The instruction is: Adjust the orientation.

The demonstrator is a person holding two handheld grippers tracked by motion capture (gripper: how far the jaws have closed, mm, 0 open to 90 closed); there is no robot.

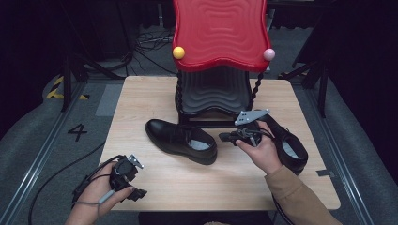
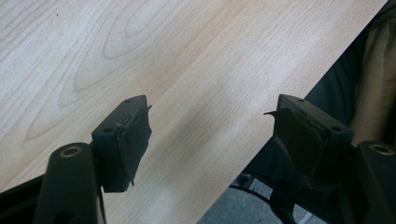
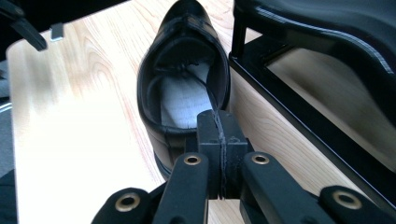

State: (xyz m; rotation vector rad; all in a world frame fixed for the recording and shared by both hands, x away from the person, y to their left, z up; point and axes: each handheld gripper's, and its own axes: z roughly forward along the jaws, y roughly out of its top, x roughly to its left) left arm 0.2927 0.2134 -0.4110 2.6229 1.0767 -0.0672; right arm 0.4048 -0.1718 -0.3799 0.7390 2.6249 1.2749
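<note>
The table (image 1: 155, 93) looks like pale wood with a smooth, matt grain. Both shoes, the left shoe (image 1: 180, 139) and the right shoe (image 1: 288, 143), look like glossy black leather with a grey cloth lining. The rack's (image 1: 218, 33) red top is shiny ribbed plastic. The gripper pads (image 2: 133, 140) are matt black, rough and frayed at the edges.
</note>
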